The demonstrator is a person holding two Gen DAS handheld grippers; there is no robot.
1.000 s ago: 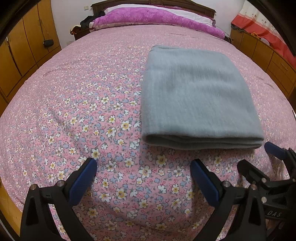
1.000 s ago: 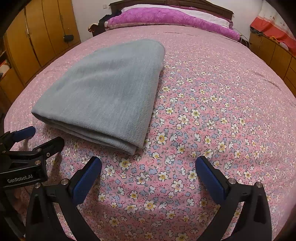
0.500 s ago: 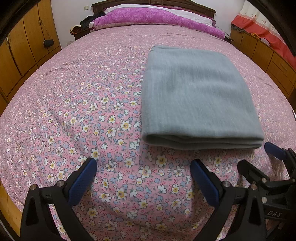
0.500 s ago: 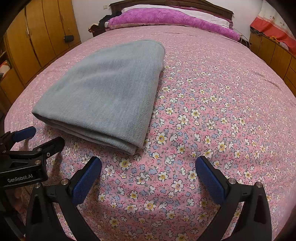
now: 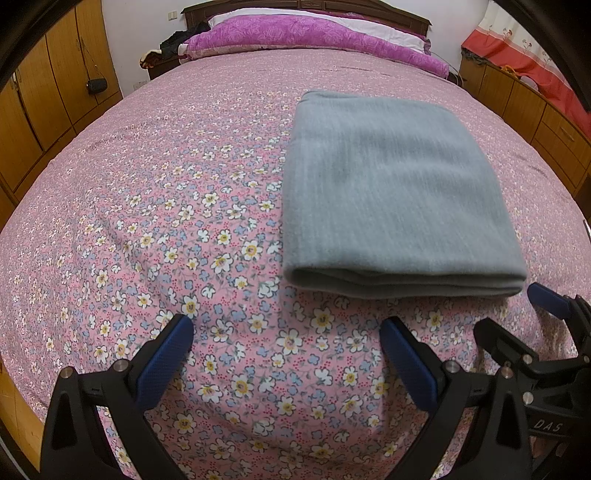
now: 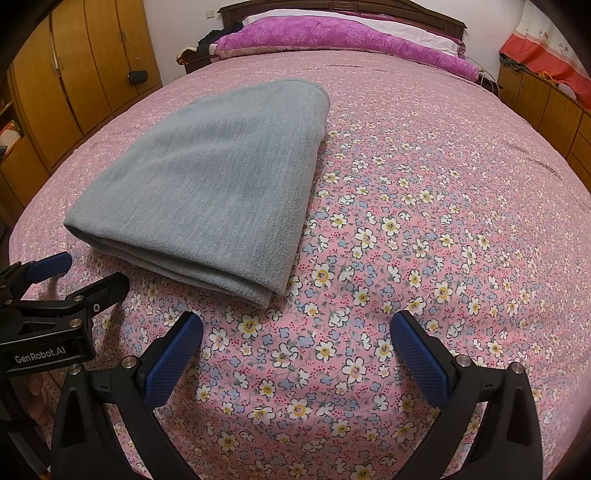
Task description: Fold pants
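Folded grey pants (image 5: pixel 399 192) lay upper right of my left gripper (image 5: pixel 286 354), upper left of my right gripper (image 6: pixel 297 350); both spread wide, empty.

From my left gripper (image 5: pixel 286 345) the floral bedspread (image 5: pixel 166 206) is wide open from 9 to 12 o'clock; the folded pants (image 5: pixel 399 192) block 1, right gripper (image 5: pixel 517 325) crowds 3.

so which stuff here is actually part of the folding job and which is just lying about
Job:
- folded grey fleece pants
- left gripper, open
- right gripper, open

Lying about:
- pink floral bedspread
- purple quilted pillows
- small black pouch on wooden wardrobe
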